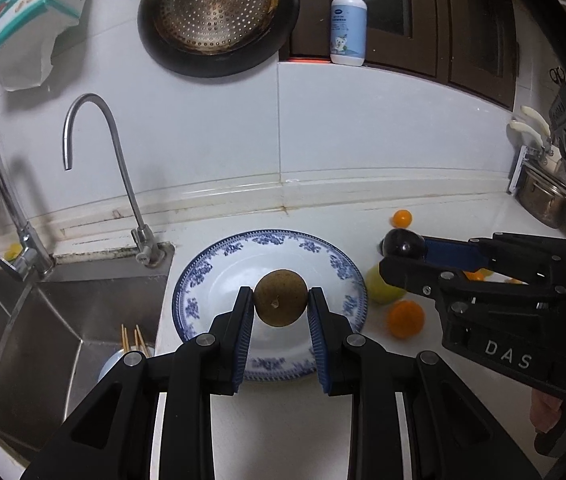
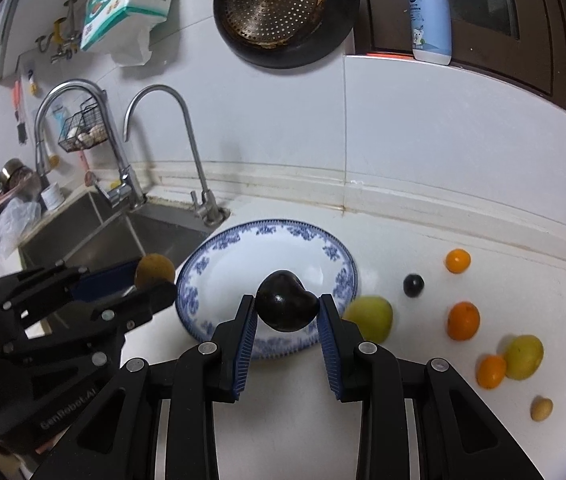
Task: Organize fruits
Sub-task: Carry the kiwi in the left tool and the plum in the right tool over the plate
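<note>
My left gripper (image 1: 280, 300) is shut on a round brown fruit (image 1: 280, 298) and holds it over the blue-patterned white plate (image 1: 323, 258). My right gripper (image 2: 286, 307) is shut on a dark purple fruit (image 2: 286, 307) above the plate's near right rim (image 2: 219, 252). In the left wrist view the right gripper (image 1: 403, 254) holds the dark fruit (image 1: 402, 244) to the right of the plate. In the right wrist view the left gripper (image 2: 155, 280) holds the brown fruit (image 2: 154, 270) at the plate's left edge.
On the white counter right of the plate lie a green fruit (image 2: 369, 318), a small dark fruit (image 2: 413, 285), oranges (image 2: 463, 320), another green fruit (image 2: 523, 357) and a small tan fruit (image 2: 541, 409). A steel sink (image 1: 63, 320) with two taps (image 1: 95, 152) lies left.
</note>
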### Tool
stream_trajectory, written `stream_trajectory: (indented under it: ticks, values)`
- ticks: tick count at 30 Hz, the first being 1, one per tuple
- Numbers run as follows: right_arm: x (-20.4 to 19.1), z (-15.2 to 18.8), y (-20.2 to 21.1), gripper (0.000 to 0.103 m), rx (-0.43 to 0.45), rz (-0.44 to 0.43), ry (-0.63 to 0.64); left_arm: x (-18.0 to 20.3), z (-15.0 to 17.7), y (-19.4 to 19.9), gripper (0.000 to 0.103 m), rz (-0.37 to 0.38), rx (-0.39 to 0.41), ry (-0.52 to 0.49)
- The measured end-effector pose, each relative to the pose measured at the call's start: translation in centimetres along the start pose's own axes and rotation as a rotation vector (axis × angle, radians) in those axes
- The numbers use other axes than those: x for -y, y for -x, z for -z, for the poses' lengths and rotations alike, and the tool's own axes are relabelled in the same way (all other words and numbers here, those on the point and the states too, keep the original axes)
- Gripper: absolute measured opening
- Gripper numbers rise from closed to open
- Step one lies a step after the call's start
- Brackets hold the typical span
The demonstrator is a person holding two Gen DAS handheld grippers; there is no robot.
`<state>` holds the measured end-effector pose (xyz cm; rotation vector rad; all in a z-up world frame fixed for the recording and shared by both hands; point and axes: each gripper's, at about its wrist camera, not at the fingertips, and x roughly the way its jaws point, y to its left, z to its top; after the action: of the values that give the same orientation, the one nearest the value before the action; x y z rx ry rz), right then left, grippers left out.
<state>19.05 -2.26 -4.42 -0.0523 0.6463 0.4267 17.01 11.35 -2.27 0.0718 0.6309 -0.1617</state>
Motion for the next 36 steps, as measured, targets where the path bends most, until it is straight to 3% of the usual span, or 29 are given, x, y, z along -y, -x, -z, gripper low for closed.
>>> stream_trajectory:
  ticks: [9,17,26,36]
  values:
    - [0.0,-2.7,-4.4,0.032,-0.051,0.038,-0.028,-2.9,-2.0,-4.5,0.027,0.030,-0.055,0.028]
    - [0.4,-3.6,-9.2,0.032,-0.150,0.059,-0.050,-4.1,-2.7,-8.9,0.027,0.021,-0.120,0.013]
    - [1.7,-4.3,-14.4,0.032,-0.271,0.058,-0.100,-5.3,-2.7,-14.1,0.027,0.053,-0.248,0.025]
    - [1.5,-4.5,-16.3,0.032,-0.302,0.063,-0.089,-5.9,-2.0,-15.9,0.031,0.051,-0.285,0.025]
